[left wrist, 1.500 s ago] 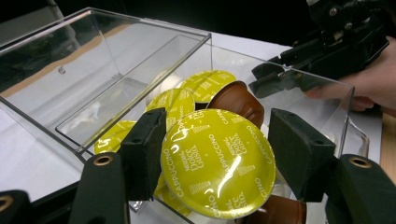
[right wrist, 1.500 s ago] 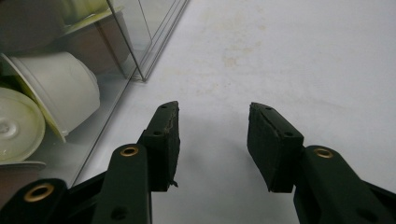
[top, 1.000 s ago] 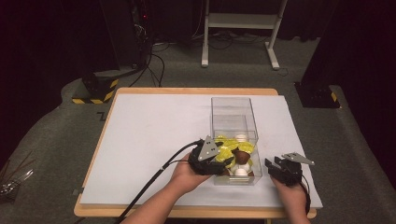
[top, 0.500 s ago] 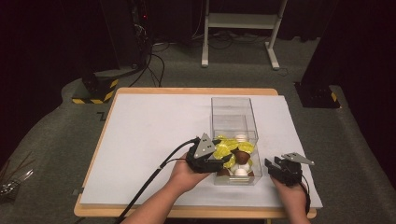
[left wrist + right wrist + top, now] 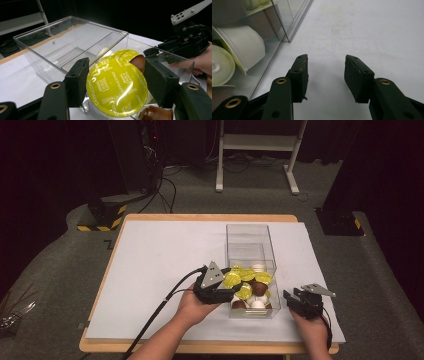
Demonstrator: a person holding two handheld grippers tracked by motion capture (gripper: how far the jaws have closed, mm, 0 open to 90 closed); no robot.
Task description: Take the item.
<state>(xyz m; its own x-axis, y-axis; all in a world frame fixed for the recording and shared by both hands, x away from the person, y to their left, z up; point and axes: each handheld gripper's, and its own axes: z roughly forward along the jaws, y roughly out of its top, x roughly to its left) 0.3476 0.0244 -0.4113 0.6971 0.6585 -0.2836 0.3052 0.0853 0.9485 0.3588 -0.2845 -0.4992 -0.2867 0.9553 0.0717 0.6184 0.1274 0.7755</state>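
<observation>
Yellow-lidded Dolce Gusto cappuccino capsule [image 5: 117, 88] clamped between pads of left tongs [image 5: 223, 288]; pads pressing on its rim from both sides, lid facing the camera. Held at near-left corner of clear acrylic box [image 5: 250, 236], just above the heap of other capsules [image 5: 254, 292] (yellow lids, brown and white cups) filling the near half of the box. Far half of box bare.

Compared with a second ago: left tongs shifted slightly up and toward the person at the box edge, capsule now riding with them rather than lying in the heap. Closure unchanged over the interval, so grip judged settled, not in progress. Reading: pick complete, lift-out begun; next likely a carry over the wall to the white sheet on the desk [image 5: 160, 265].

Right tongs [image 5: 297, 300] partly open, nothing between pads [image 5: 301, 72], resting on desk just right of the box, unmoved. Probably standing by to steady the box.

Risk noted: thin rim grip; capsule could pivot or slip against the box wall during withdrawal.
</observation>
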